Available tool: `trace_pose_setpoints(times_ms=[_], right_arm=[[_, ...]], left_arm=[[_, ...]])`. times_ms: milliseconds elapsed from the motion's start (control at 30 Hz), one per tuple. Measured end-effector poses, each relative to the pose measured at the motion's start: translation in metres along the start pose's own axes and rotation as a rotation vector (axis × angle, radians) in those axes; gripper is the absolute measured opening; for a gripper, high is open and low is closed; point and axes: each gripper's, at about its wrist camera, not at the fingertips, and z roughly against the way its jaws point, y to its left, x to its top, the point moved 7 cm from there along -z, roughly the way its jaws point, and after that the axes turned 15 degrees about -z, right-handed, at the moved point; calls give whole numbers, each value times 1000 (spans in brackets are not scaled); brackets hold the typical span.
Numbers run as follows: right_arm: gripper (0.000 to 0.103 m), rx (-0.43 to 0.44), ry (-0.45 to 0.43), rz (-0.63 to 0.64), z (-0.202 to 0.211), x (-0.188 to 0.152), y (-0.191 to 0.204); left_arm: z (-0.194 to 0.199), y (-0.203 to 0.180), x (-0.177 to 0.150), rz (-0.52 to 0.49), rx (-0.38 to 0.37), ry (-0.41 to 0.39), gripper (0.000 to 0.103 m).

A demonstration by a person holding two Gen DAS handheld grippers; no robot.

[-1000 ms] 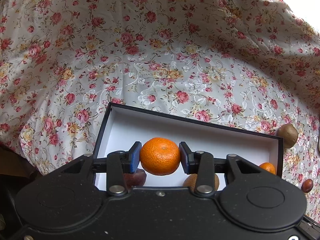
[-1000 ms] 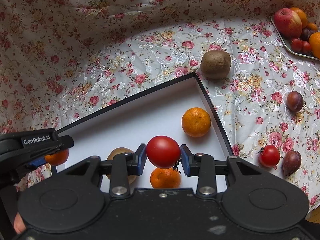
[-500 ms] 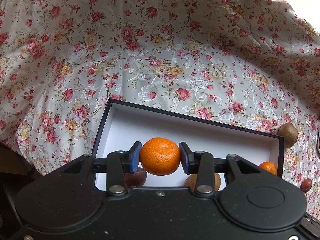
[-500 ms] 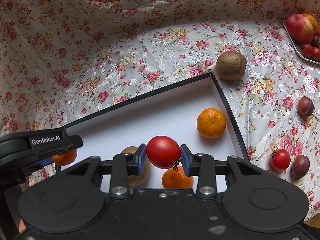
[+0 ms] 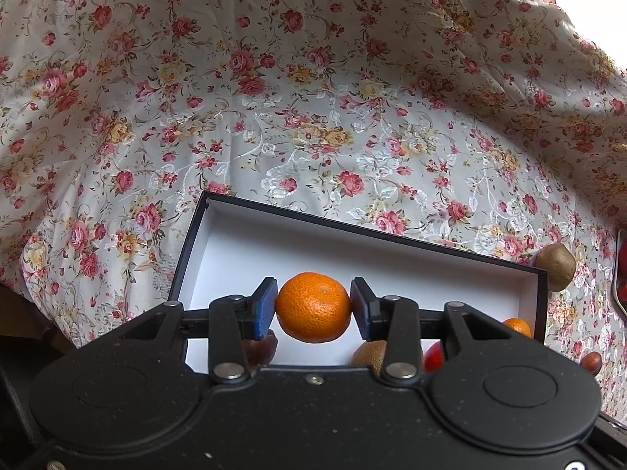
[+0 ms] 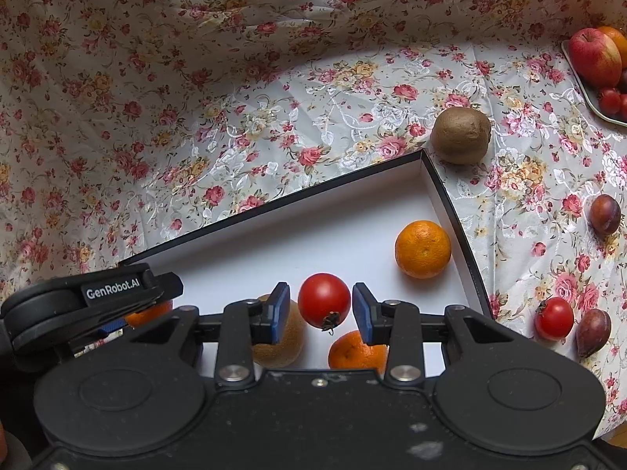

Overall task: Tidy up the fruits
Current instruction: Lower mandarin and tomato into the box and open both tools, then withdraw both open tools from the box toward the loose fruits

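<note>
My left gripper (image 5: pixel 312 307) is shut on an orange mandarin (image 5: pixel 312 307) and holds it over the black box with a white inside (image 5: pixel 352 258). My right gripper (image 6: pixel 323 307) has opened; small gaps show between its blue pads and the red tomato (image 6: pixel 323 300), which is over the same box (image 6: pixel 333 227). In the box lie a mandarin (image 6: pixel 422 248), a second mandarin (image 6: pixel 354 352) and a kiwi (image 6: pixel 282 346). The left gripper also shows in the right wrist view (image 6: pixel 117 301), at the left.
On the floral cloth outside the box lie a kiwi (image 6: pixel 460 136), a plum (image 6: pixel 605 213), a tomato (image 6: pixel 553 318) and another plum (image 6: pixel 592 331). A plate (image 6: pixel 584 90) at the far right holds an apple (image 6: pixel 593 56) and other fruit.
My right gripper's pads have parted from the tomato, which they gripped before. Both views shifted a little; the left gripper still holds its mandarin.
</note>
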Motion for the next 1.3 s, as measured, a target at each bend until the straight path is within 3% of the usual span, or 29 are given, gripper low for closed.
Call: trace_pose_setpoints(times_ms=[767,1200,1300], right_arm=[[39,9,-1,63,2,0,8],[39,-21,101,62,-13,-8,1],[39,-14,75,95,-10,-8,5]], left_arm=[[6,-7,6,-11,-16,-35,50],[11,-10,8,-28,1,-53,50],[12,-10,8,-30,3,-52,50]])
